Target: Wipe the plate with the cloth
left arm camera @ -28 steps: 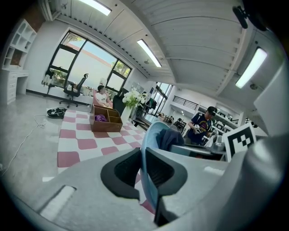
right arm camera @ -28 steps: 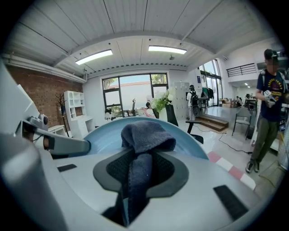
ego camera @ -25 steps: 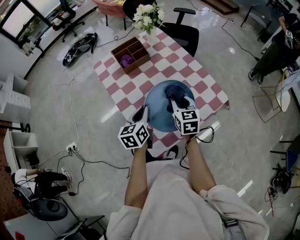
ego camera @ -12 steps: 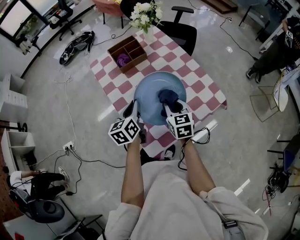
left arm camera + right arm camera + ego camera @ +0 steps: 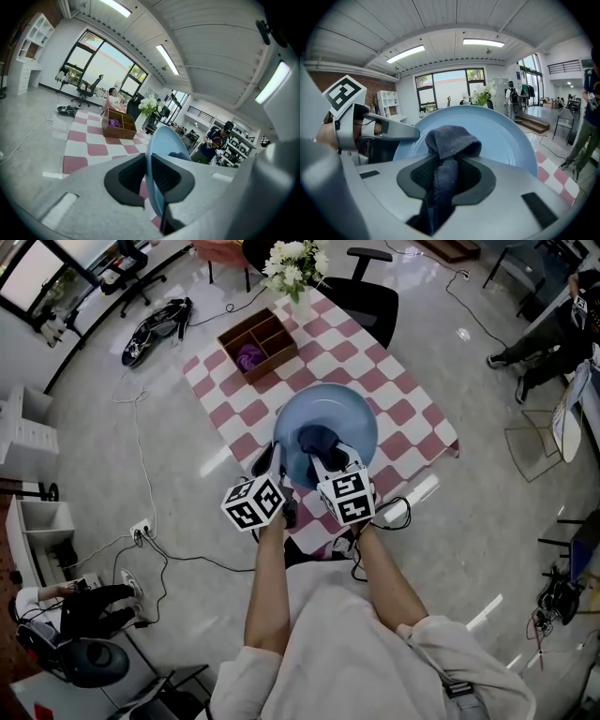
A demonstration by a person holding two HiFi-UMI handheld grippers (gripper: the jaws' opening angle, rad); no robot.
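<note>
head view, centre of frame: the blue plate (image 5: 349, 414) sits over the near edge of the checked table (image 5: 398, 395), with both grippers on its lower rim. the left gripper (image 5: 270, 461) comes in at the plate's lower left. its own view shows the jaws clamped on the rim, with the plate (image 5: 161, 149) edge-on between them, left gripper (image 5: 147, 177) pinching tight. the right gripper (image 5: 322, 457) is just beside it, lower middle of the plate, and the dark cloth (image 5: 316, 439) is bunched against the plate's face. in the right gripper view the jaws are closed on the cloth (image 5: 449, 145), a fold poking up over the plate (image 5: 499, 131). upper left on the table stands a wooden box (image 5: 260, 345), flowers (image 5: 294, 262) above it, a chair (image 5: 368, 302) beyond.
</note>
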